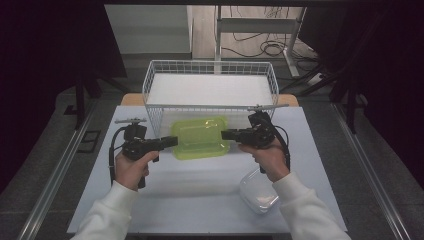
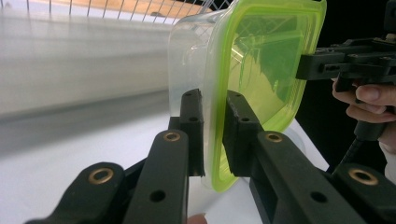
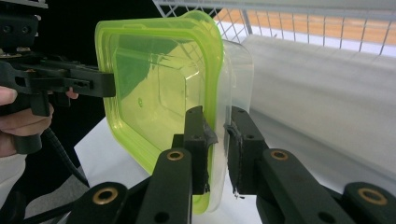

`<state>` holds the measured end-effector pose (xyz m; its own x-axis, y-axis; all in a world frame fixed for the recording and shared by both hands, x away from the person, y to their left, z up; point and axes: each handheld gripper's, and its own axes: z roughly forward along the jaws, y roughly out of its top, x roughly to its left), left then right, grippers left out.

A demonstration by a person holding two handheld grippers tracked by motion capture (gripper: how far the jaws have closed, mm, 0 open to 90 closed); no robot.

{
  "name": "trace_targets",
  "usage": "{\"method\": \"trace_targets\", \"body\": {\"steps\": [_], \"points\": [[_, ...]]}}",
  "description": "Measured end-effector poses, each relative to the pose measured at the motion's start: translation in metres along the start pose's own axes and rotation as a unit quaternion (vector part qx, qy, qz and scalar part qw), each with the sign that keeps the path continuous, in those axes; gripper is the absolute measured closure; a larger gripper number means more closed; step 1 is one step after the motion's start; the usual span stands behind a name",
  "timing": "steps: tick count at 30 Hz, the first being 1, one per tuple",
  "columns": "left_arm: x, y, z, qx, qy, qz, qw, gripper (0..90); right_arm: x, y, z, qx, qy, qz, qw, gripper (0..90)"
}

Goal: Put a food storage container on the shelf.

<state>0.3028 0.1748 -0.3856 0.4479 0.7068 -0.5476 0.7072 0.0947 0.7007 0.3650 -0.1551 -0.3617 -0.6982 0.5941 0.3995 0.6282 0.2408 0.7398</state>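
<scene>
containers: 1 green-lidded clear container (image 1: 200,137), table (image 1: 200,200) centre; 1 clear tub (image 1: 257,192), 5 o'clock
wire baskets: 1 (image 1: 210,85), 12 o'clock
hand-held grippers: 2; left hand-held gripper (image 2: 214,135) and right hand-held gripper (image 3: 217,140) each clamped on container rim

Behind the table (image 1: 200,190): white wire basket (image 1: 210,87). On its near right corner: clear plastic container (image 1: 257,192).

Two grippers: left gripper (image 1: 171,142) and right gripper (image 1: 227,134), each clamped on an opposite edge of one green-lidded container (image 1: 200,137). One green lid, one clear tub under it. One white wire basket (image 1: 210,67) at the far side. One second clear container (image 1: 257,192), lidless, near right. One white table (image 1: 200,200). Two hands, two white sleeves.
</scene>
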Motion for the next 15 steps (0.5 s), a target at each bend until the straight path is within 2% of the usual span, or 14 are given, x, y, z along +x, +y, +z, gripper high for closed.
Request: {"method": "trace_targets", "body": {"steps": [15], "points": [[-0.007,0.027,0.000,0.002,-0.005,0.016,0.9999,79.8,0.001,0.019,-0.013,-0.019,-0.003,-0.003,0.9998,78.3]]}}
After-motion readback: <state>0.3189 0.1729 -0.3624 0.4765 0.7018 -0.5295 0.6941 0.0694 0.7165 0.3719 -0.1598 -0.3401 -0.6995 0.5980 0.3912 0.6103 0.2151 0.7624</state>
